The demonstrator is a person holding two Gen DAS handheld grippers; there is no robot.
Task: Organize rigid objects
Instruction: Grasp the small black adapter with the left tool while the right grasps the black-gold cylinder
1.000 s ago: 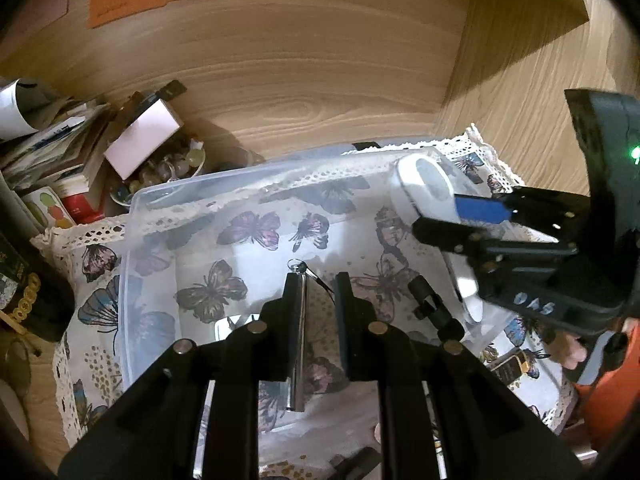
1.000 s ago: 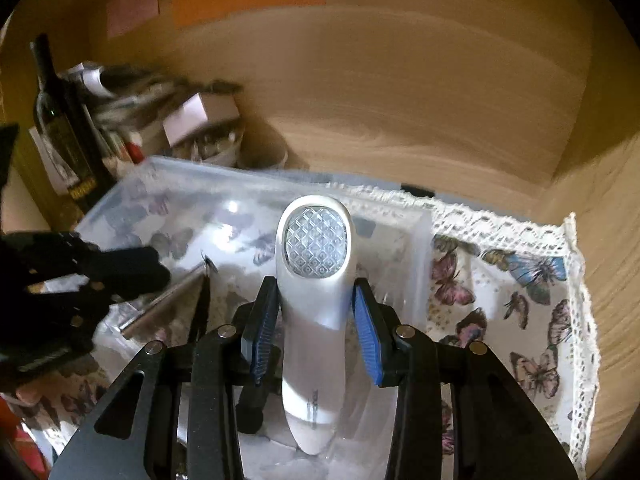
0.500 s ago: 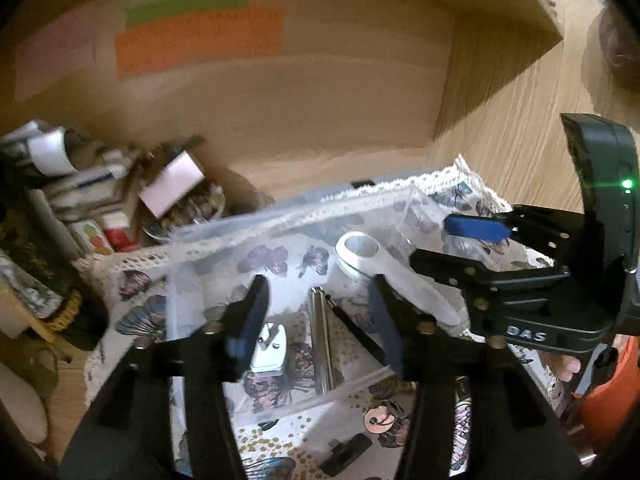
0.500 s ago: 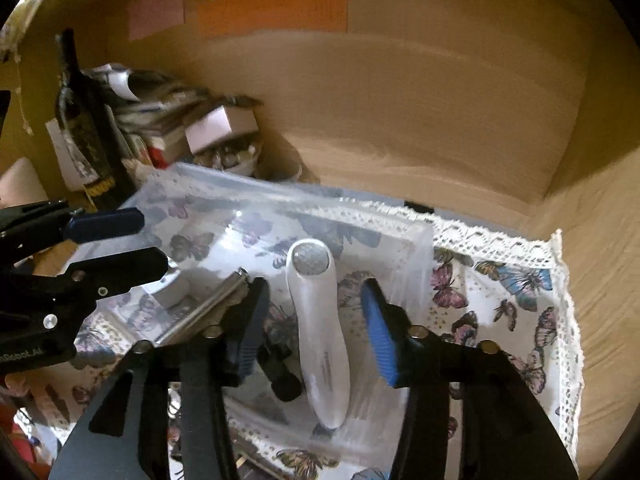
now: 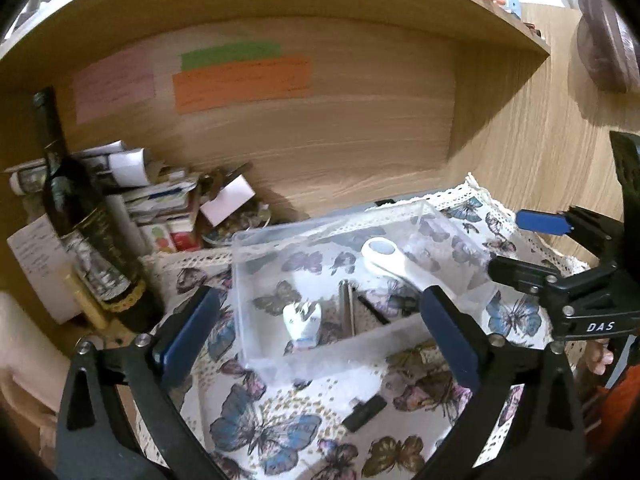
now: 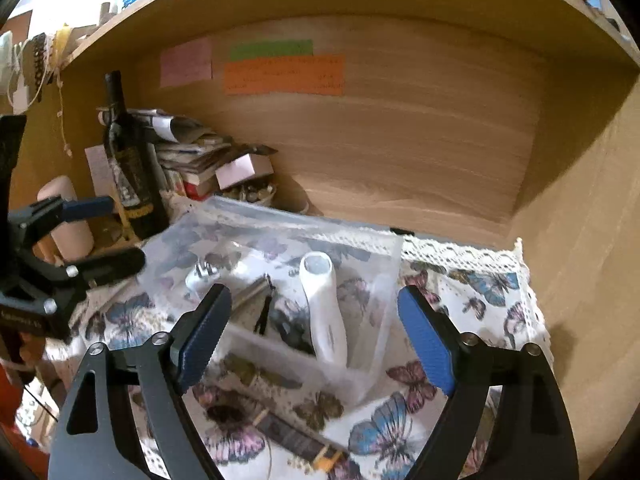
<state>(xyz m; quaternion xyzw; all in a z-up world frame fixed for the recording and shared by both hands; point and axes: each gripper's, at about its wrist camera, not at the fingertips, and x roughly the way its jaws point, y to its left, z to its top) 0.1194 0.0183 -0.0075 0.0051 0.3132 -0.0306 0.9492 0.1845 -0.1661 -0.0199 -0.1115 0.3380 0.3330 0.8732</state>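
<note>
I had both grippers hovering above the clear plastic bin (image 5: 456,236) on the butterfly cloth (image 5: 264,432). Left gripper (image 5: 316,336) and right gripper (image 6: 312,324) both gaped wide, nothing held. White handheld device (image 6: 324,312), metal rod (image 5: 347,312) and white plug adapter (image 5: 302,322) lay inside the bin. Risk: thin bin walls could catch a descending finger and shift the bin. Wine bottle (image 5: 80,216) crowded the left; right side was open. Small black piece (image 5: 365,407) sat outside the bin.
</note>
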